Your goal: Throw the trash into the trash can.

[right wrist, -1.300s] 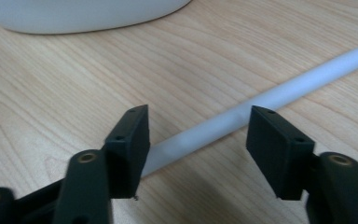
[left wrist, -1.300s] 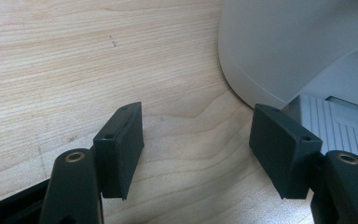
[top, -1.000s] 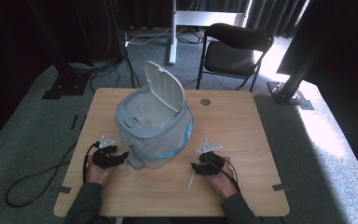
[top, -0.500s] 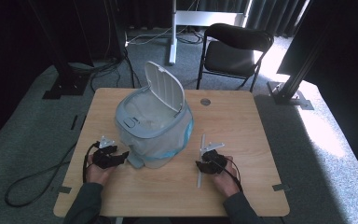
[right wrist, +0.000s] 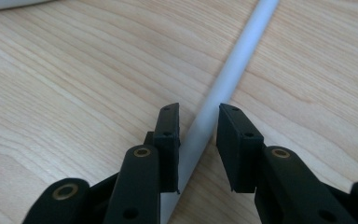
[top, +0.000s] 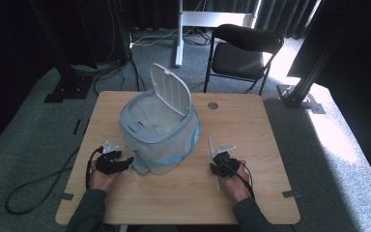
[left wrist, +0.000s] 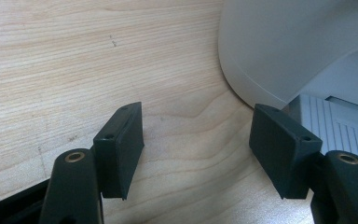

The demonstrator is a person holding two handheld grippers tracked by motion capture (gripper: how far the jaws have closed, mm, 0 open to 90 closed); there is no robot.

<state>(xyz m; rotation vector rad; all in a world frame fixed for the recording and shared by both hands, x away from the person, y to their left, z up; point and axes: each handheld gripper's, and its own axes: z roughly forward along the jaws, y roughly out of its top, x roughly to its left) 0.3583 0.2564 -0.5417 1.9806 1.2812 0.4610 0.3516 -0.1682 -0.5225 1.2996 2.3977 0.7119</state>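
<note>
Right gripper view, white rod (right wrist: 223, 84) between closing right gripper (right wrist: 198, 140), pads barely apart.

A lidded bin (top: 158, 133) stood on the surface (top: 251, 121) left of centre, its lid (top: 170, 89) raised at the far side. A thin rod (top: 212, 153) lay near the right front edge. Behind the surface's far edge stood a chair (top: 244, 50) on the floor.

Black claws (right wrist: 198, 140), brass-ringed screw holes, black trailing cables; dark grey-green sleeves (top: 89, 210).
</note>
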